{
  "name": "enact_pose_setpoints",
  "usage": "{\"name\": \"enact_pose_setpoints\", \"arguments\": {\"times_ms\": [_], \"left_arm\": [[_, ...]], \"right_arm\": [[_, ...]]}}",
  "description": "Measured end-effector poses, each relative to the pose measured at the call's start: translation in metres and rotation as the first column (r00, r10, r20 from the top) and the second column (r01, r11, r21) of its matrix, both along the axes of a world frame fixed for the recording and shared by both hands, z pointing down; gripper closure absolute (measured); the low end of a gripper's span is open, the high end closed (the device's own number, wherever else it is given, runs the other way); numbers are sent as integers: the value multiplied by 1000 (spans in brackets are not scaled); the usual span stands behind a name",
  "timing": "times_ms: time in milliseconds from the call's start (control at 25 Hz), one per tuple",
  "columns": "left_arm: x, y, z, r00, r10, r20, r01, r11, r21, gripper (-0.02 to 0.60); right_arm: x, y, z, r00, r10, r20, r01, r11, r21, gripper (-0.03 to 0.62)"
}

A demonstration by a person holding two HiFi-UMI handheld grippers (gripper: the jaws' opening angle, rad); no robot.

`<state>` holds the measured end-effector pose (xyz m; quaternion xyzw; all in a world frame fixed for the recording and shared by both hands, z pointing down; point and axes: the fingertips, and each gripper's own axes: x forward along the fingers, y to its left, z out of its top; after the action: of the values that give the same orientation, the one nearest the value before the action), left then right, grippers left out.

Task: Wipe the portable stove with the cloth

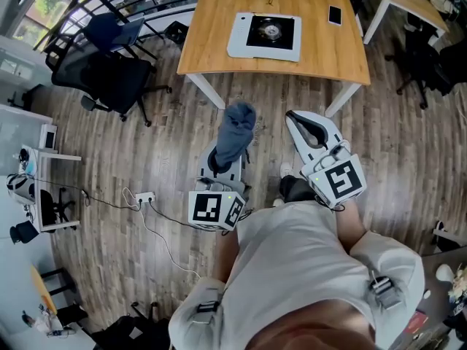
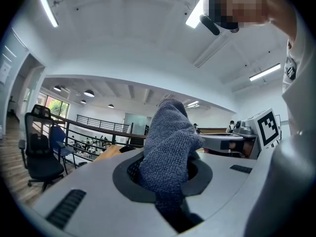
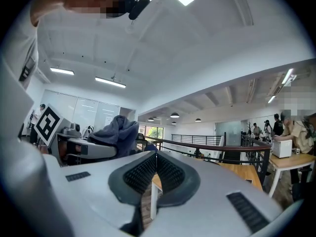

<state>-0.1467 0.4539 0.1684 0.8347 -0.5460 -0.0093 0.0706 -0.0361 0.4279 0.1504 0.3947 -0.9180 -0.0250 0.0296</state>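
Well ahead of both pairs of jaws, the stove (image 1: pixel 264 35) lies flat on the wooden table (image 1: pixel 211 49), a white slab with a black top panel. Its long side runs across the head view, slightly tilted, and nothing touches it. The cloth (image 1: pixel 235 137), grey-blue and bunched, is clamped in the left gripper (image 1: pixel 228 162). In the left gripper view the cloth (image 2: pixel 170 147) fills the space between the pads of the left gripper (image 2: pixel 165 174). Its long axis follows the jaws and stands out past their tips, and its top folds over to the right. In the head view that free end points toward the table's near edge but stays well short of it. Just beside it, the right gripper (image 1: pixel 298 121) points the same way. The right gripper view shows the right gripper (image 3: pixel 154 162) with its jaw tips brought together and nothing between them, and the cloth (image 3: pixel 116 130) off to the left of its jaws. Beyond the stove, a phone (image 1: pixel 334 14) lies on the table. Far left of the jaws, a black office chair (image 1: pixel 109 79) stands on the plank floor (image 1: pixel 146 159).
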Motion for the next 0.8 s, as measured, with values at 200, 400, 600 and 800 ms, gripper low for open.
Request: {"name": "enact_pose_setpoints", "arguments": {"times_ms": [200,400,600,800], "left_arm": [[12,-38,-2,1000,-4,12,4,1000,0,505],[22,-76,-3,1000,-13,18,14,1000,-6,505],[32,-110,-4,999,-31,26,31,999,-14,505],[35,-133,0,998,-51,33,52,998,-33,505]], "right_arm": [[12,-41,2,1000,-15,4,15,1000,5,572],[21,-80,2,999,-33,16,33,999,-2,572],[30,-117,2,998,-53,19,53,999,-12,572],[34,-145,5,997,-69,20,70,997,-29,572]]}}
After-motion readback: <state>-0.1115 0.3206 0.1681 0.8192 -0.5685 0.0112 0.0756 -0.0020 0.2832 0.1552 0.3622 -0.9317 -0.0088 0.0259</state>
